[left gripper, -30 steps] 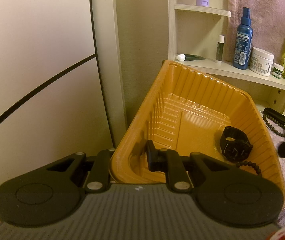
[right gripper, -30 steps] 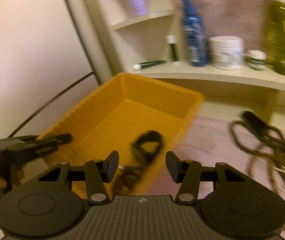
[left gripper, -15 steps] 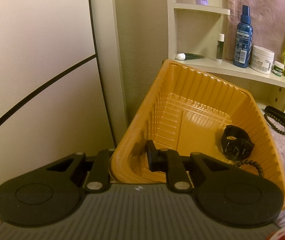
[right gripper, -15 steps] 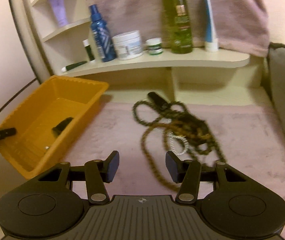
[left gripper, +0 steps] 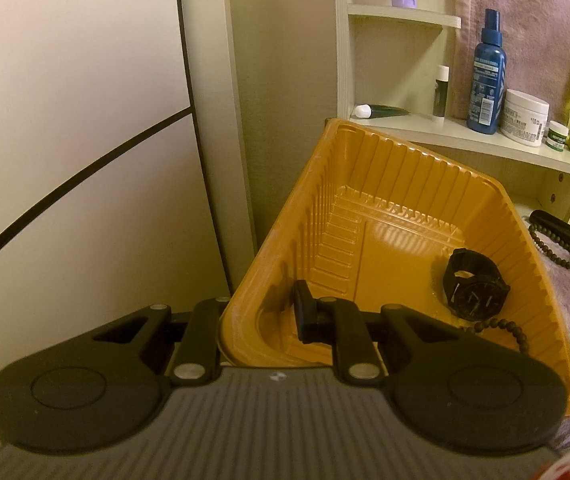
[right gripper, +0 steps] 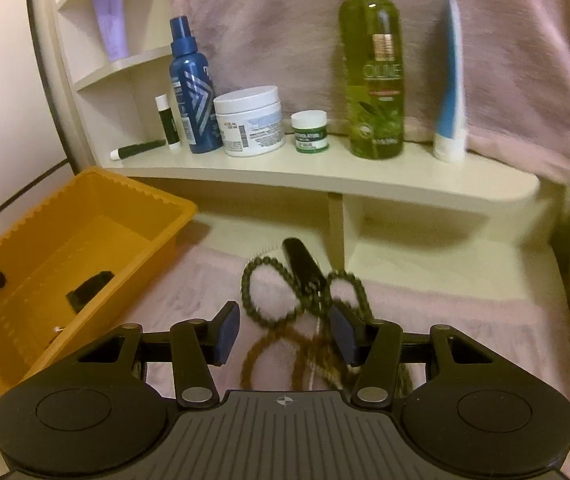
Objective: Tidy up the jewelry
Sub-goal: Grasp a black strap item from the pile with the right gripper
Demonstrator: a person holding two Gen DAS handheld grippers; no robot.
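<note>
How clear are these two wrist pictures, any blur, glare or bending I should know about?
Left wrist view: sharp; the black watch in the yellow tray reads crisply, with soft glare on the tray floor and warm, dim light. Right wrist view: motion blur smears the bead necklaces and the blue-and-white tube on the shelf. Both views: fisheye bends straight edges near the borders.

Left gripper: jaws clamped tight, one finger on either side of a thin wall, aimed downward at a slant.
Right gripper: jaws spread wide, nothing between the pads, angled downward.
</note>
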